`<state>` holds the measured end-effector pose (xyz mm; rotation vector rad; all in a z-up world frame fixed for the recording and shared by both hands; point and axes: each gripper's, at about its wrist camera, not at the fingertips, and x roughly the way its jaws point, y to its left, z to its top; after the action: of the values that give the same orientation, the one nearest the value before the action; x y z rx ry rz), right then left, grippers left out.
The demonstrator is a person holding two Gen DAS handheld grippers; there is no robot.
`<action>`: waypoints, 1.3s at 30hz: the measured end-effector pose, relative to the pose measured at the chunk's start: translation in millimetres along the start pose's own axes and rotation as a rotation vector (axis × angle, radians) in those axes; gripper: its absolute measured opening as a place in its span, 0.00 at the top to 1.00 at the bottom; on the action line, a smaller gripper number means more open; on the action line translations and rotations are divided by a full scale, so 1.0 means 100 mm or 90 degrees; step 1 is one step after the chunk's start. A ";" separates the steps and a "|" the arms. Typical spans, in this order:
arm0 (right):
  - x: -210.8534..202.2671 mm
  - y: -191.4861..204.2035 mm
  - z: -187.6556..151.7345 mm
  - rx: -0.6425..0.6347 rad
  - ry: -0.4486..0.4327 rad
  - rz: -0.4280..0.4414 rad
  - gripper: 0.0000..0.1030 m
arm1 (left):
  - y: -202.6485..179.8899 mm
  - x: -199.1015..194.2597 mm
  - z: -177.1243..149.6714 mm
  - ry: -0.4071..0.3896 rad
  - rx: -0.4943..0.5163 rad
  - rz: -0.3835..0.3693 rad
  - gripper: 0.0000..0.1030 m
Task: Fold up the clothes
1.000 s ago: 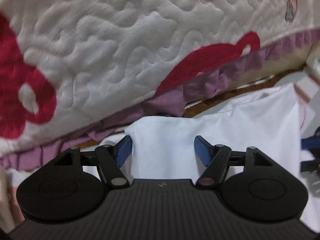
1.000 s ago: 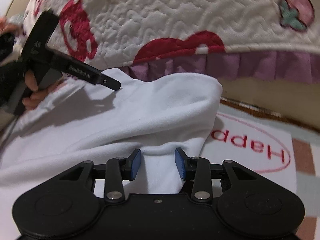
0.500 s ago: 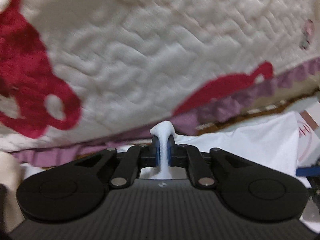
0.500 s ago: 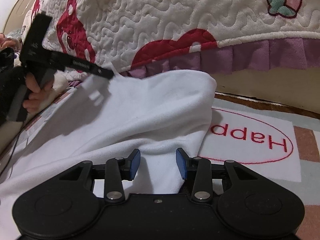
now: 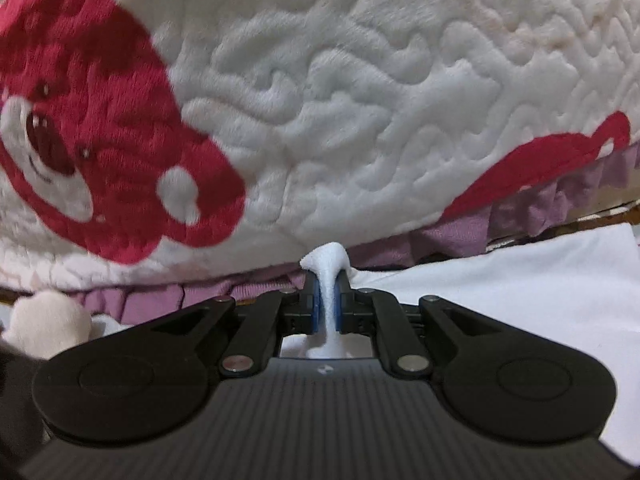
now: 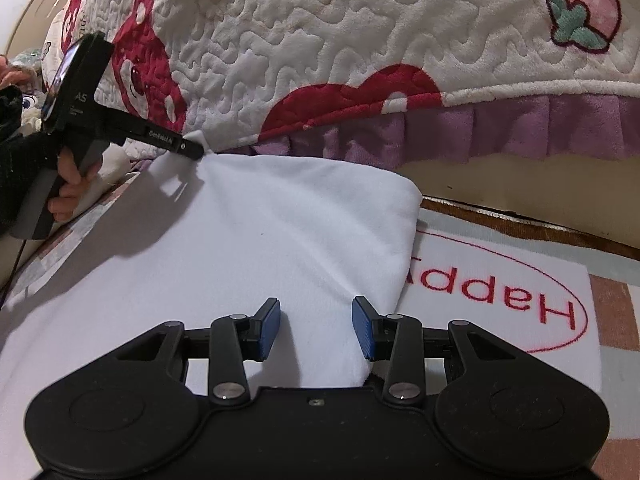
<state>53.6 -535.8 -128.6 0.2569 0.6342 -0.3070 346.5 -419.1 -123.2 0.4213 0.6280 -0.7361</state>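
The left gripper (image 5: 326, 300) was wide apart a sec ago w/ the white cloth (image 6: 280, 232) just lying between its blue pads; now the pads are pressed together on a little bump of that cloth, right at its far corner by the bed cover (image 5: 360, 100). The view also slid left along the cover, so the red bear (image 5: 92, 144) shows now. My guess: the corner is caught & can be lifted or pulled over for a fold, but I can't tell which fold this is. The right gripper (image 6: 316, 326) has not changed: its 2 blue pads are spread apart, low over the near edge of the cloth, w/ cloth between them, not squeezing it. In the right view, the left tool reaches out long & a bit downhill to the far left corner, w/ a hand (image 6: 68, 184) round its handle. The right tool sits flat & points straight ahead. The white cloth is spread on the floor mat (image 6: 500, 292) w/ red letters, next to the purple frill (image 6: 480, 128) of the cover; its right side looks rolled under.
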 end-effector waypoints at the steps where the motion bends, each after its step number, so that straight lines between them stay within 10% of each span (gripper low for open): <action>1: 0.02 -0.01 0.02 0.001 -0.002 -0.004 0.57 | 0.01 0.01 0.00 0.001 -0.004 -0.001 0.93; 16: 0.48 -0.22 0.37 -0.006 -0.015 -0.060 0.55 | 0.05 0.16 0.02 -0.009 -0.063 0.026 0.93; 20: 0.61 -0.35 0.52 0.015 -0.013 -0.070 0.69 | 0.07 0.33 0.01 0.012 -0.073 0.043 0.92; 25: 0.68 -0.38 0.59 0.008 -0.016 -0.076 0.75 | 0.27 0.33 0.14 0.005 -0.069 0.184 0.90; 30: 0.70 -0.34 0.62 -0.002 -0.019 -0.090 0.74 | 0.66 -0.12 0.05 0.046 -0.161 0.095 0.87; 39: 0.36 0.01 0.42 0.028 0.022 0.009 0.51 | 0.30 -0.93 -0.93 0.106 -0.098 -0.120 0.63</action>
<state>104.2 -555.7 -118.2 0.3095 0.6604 -0.3036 279.6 -302.0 -126.7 0.2858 0.8843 -0.8312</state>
